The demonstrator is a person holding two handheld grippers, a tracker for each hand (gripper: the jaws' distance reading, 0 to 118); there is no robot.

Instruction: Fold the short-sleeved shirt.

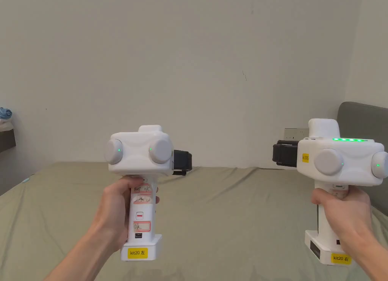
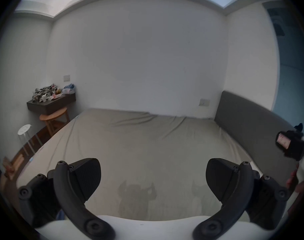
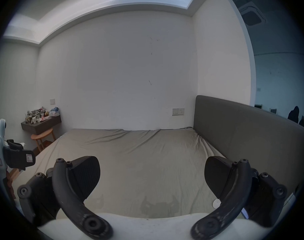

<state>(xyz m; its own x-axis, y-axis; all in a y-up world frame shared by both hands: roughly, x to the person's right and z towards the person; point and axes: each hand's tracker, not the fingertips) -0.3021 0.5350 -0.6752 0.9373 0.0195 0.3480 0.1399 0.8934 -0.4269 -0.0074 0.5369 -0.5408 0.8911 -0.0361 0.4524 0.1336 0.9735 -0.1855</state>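
Two grippers held up over the bed point(image 1: 227, 217), left gripper point(image 2: 153, 179) and right gripper point(image 3: 152, 176) both with jaws spread wide and gripping nothing, olive sheet wrinkled below, grey headboard point(image 3: 243, 131) to the right, cluttered shelf point(image 2: 50, 103) far left.

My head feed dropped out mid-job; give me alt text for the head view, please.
Two hands hold up a white left handheld gripper and a white right handheld gripper above a bed with a wrinkled olive-green sheet. A plain pale wall rises behind, a grey padded headboard at right.
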